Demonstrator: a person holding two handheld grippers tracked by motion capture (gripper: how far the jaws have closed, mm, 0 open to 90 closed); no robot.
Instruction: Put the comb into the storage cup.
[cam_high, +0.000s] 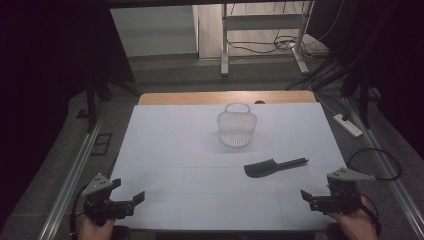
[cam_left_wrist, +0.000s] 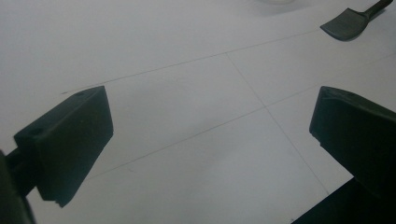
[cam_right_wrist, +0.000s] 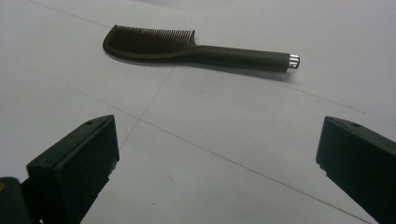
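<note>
Your right gripper (cam_right_wrist: 217, 154) and left gripper (cam_left_wrist: 210, 140): both spread wide, holding nothing, over the white table (cam_high: 165, 150); comb (cam_right_wrist: 187, 46) ahead, untouched.

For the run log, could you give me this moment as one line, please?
left gripper: open, empty | right gripper: open, empty | comb: flat on table | basket: upright behind comb

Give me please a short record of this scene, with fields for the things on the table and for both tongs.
surface: white table
comb: dark comb, lying flat, handle toward the right edge
basket: white basket, upright, behind the comb, apart from it
left tongs: left tongs, open, holding nothing, at the near left corner
right tongs: right tongs, open, holding nothing, nearest to the comb
</note>
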